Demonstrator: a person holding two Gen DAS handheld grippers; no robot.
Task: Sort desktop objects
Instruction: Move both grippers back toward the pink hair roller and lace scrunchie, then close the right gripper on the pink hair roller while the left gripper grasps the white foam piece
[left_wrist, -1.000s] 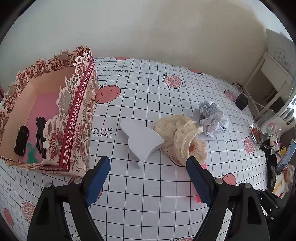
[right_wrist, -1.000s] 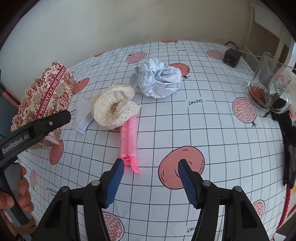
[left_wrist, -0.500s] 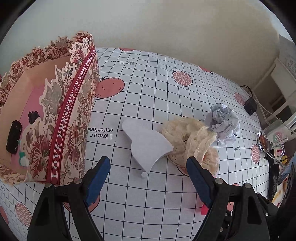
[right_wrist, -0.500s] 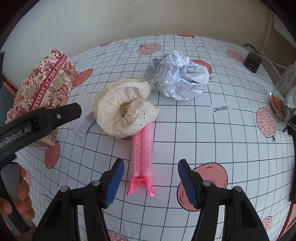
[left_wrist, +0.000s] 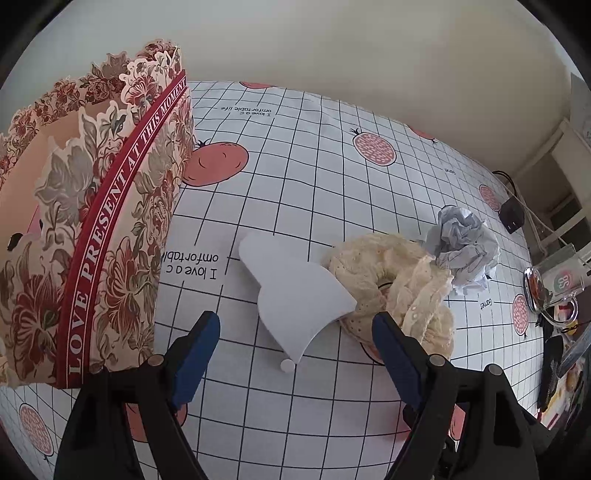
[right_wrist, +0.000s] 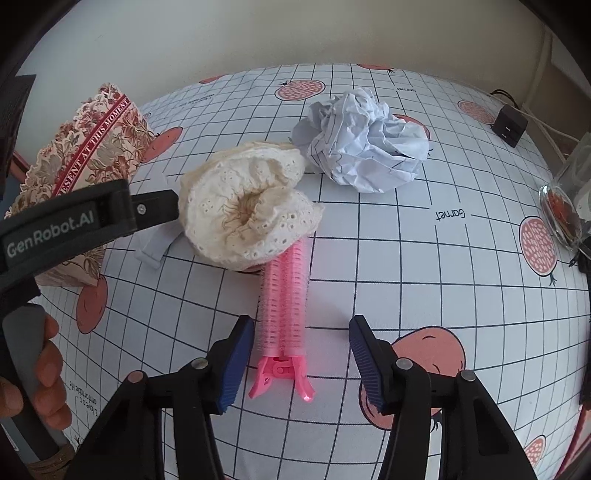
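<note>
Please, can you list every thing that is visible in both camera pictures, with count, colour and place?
floral box: 1, red and cream, left on the tablecloth
white card piece: 1, white, between box and scrunchie
lace scrunchie: 1, cream, centre
hair roller clip: 1, pink, far end under the scrunchie
crumpled paper: 1, white, behind the scrunchie
glass mug: 1, clear, right edge
black adapter: 1, black, far right
tablecloth: 1, white grid with red fruits
left gripper: 1, open, before the card
right gripper: 1, open, around the clip
</note>
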